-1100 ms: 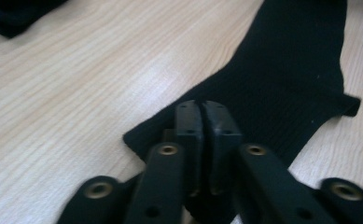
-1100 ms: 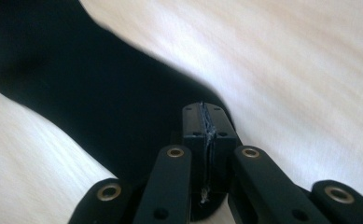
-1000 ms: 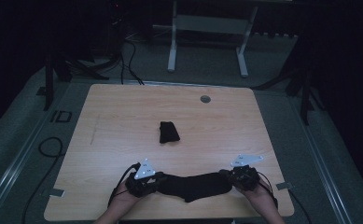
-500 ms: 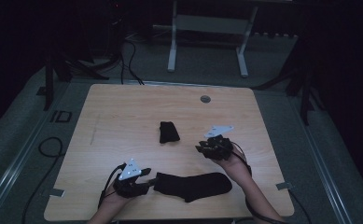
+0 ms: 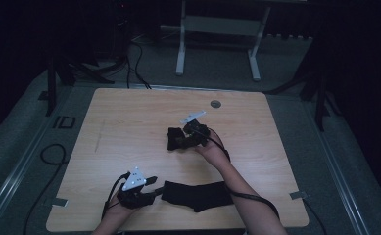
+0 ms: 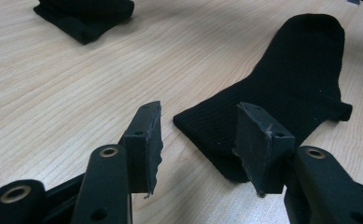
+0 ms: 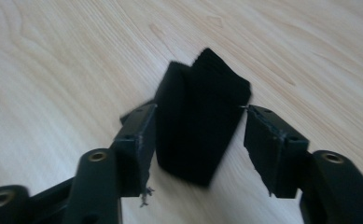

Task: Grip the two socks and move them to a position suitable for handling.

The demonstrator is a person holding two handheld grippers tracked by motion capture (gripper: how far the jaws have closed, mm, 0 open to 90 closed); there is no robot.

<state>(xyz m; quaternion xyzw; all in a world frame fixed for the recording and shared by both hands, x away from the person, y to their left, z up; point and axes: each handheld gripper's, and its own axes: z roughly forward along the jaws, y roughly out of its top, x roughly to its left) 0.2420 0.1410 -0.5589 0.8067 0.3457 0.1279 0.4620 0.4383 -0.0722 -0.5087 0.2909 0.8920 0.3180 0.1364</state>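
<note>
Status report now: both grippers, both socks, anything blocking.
Left gripper open beside flat sock, not gripping. Right gripper, jaws just opening, straddles folded sock; not clamped. Table around them bare, nothing blocking.

black fingers (image 6: 144,140) w/ brass rivets, grey triangular plates, black cables, bare forearms

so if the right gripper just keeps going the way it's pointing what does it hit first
Most likely the folded black sock: it sits right ahead between the open jaws of the right gripper, which have just been opening. Whether a pad already touches it is unclear.
</note>
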